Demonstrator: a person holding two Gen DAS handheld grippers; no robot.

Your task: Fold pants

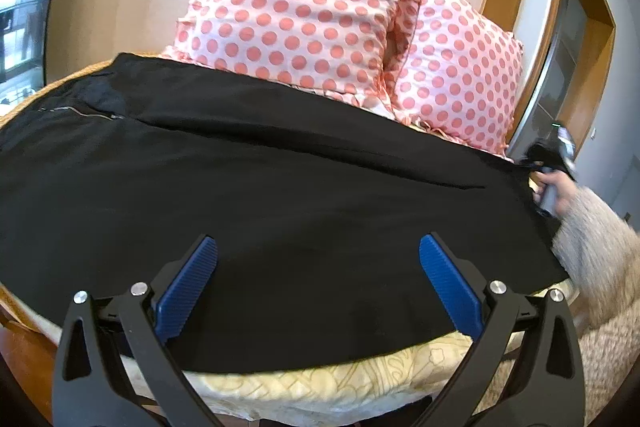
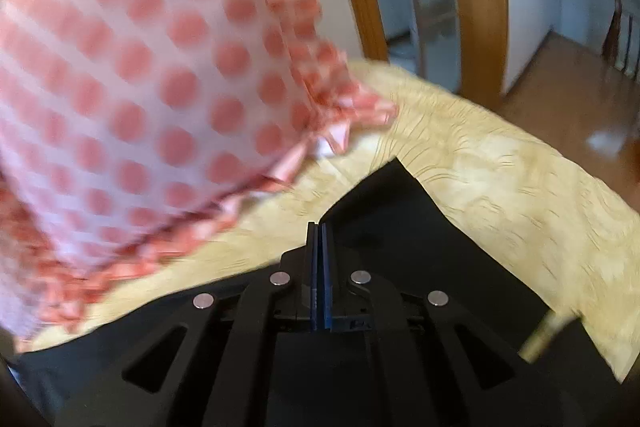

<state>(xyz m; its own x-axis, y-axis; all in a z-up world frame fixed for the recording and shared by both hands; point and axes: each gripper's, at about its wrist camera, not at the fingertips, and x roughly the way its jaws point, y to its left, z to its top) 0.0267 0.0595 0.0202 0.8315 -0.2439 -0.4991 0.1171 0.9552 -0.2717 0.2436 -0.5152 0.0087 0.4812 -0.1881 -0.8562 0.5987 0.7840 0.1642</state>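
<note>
1. Left tongs (image 1: 318,255) hang spread wide, nothing between them, over black pants (image 1: 260,195) laid flat across the bed (image 1: 320,383).
2. Right tongs (image 2: 320,227) pressed together on the pants' corner (image 2: 384,187), beside polka-dot pillows (image 1: 304,7).

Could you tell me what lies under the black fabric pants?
The black fabric pants lie on a cream patterned bedspread, visible along the near edge; whatever lies beneath their middle is covered.

The pants (image 1: 280,195) are lying across the bed (image 1: 320,383), with two pillows (image 1: 304,11) standing behind them.
</note>
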